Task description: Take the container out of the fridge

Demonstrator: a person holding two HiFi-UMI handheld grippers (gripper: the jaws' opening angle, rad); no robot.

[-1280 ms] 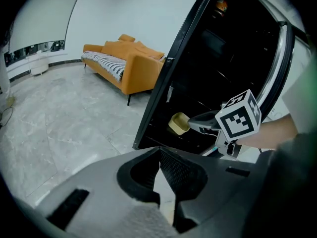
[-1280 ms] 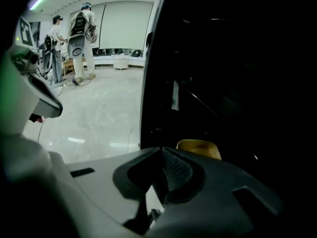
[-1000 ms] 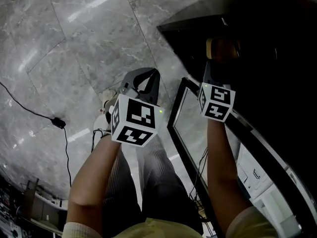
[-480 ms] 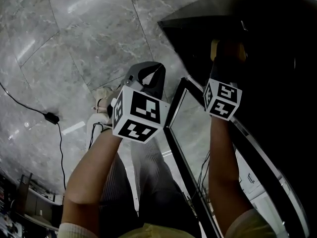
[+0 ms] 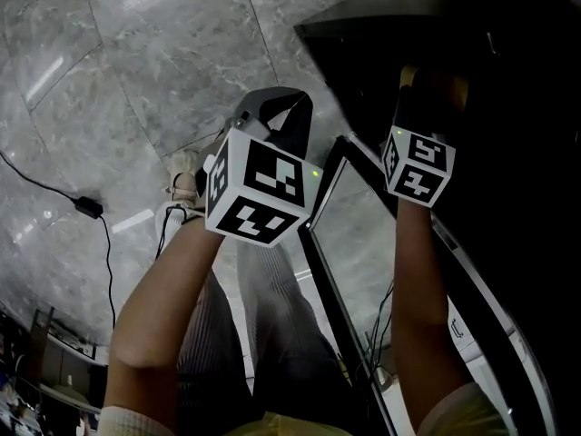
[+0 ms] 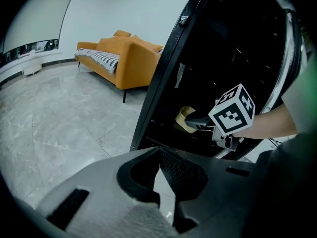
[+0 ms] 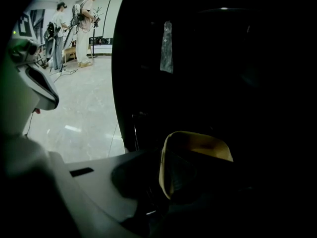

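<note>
The right gripper (image 7: 159,182) is reaching into the tall black fridge (image 7: 198,58), and its two jaws pinch the near wall of the pale yellow round container (image 7: 198,143), one jaw outside and one jaw inside. All around this gripper it is dark and tight, with the fridge's black side edge (image 6: 163,73) close on its left. Under the arm that holds the right gripper (image 5: 427,107) hangs the open glass door with a black frame (image 5: 310,230), so there is only a thin strip of room there. The left gripper (image 5: 289,116) is out in the open, just left of that door's edge, with its jaws pressed together at the tips and nothing between them. In front of the left gripper (image 6: 159,155) and off to its left there is lots of free grey stone tile floor (image 6: 49,118), with an orange sofa (image 6: 124,53) far ahead. A thin black cable (image 5: 100,234) lies on the floor (image 5: 136,62) well to the left. The container (image 6: 185,119) sits low inside the fridge (image 6: 237,38), right at the tip of the right gripper (image 6: 198,120). It has a thin wall and an open top that faces the gripper, and it looks empty. It is too dark to see if it rests on a shelf.
</note>
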